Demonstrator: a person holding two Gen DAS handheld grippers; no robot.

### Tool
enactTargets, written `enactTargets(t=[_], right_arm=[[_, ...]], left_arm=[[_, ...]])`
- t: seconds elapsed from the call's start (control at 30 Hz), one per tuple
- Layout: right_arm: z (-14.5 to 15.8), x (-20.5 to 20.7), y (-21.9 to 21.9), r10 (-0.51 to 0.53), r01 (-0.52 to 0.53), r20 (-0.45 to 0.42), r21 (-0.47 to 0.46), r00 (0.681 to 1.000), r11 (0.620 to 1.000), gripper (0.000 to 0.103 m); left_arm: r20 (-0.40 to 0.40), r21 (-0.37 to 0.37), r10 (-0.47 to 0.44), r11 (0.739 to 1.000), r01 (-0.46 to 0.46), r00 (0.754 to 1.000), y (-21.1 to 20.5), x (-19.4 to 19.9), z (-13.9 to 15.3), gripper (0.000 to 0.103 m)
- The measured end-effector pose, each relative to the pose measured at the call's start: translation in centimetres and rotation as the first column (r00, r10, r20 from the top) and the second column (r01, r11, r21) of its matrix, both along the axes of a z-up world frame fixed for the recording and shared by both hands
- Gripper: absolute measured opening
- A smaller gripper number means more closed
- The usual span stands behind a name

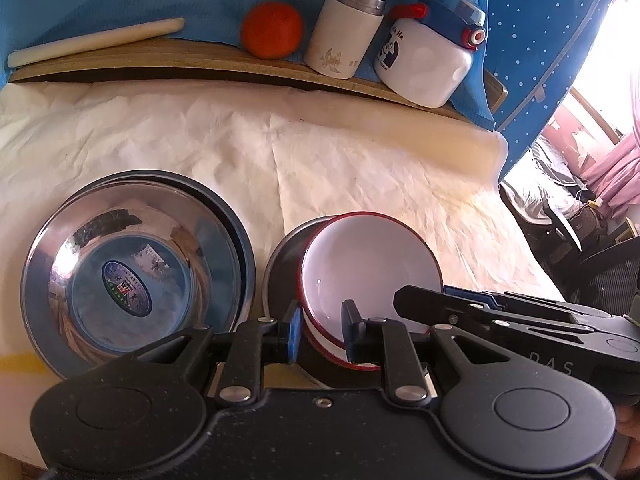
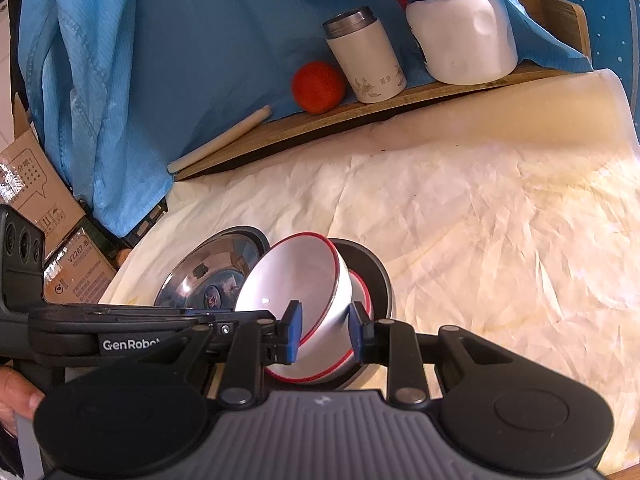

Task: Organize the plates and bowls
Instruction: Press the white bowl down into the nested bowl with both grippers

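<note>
Holding item one — a white bowl with a red rim (image 1: 370,276) — between both my grippers: left gripper (image 1: 320,330) pinched its near rim, one of its fingers (image 1: 351,334) inside the wall, the other outside; right gripper (image 2: 325,328) pinched the same bowl's rim from the other side. The bowl sat tilted over a dark plate (image 2: 378,276) on the counter (image 2: 480,220), mouth tipped toward the steel bowl (image 1: 132,272) just beside it. Both grippers pointed steeply down, side by side — neither nearer.
</note>
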State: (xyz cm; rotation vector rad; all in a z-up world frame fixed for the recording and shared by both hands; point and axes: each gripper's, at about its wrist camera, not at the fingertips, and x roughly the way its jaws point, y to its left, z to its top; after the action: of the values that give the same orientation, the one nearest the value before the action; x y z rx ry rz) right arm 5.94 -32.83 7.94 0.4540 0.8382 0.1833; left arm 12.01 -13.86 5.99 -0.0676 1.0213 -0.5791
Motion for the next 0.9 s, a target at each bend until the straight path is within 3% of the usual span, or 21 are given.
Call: enactTargets(t=[0.5, 0.9], right_arm=[[0.8, -0.1, 0.8, 0.03, -0.032, -0.037, -0.062, 0.999, 0.998, 0.028], [1.1, 0.2, 1.2, 0.045, -0.049, -0.047, -0.095, 0.998, 0.994, 0.029]], left_arm=[[-0.004, 0.055, -0.051, 0.997, 0.051, 0.999, -0.7, -0.3, 0.0, 0.021], [-0.006, 0.052, -0.054, 0.997, 0.054, 0.999, -0.7, -0.3, -0.1, 0.022]])
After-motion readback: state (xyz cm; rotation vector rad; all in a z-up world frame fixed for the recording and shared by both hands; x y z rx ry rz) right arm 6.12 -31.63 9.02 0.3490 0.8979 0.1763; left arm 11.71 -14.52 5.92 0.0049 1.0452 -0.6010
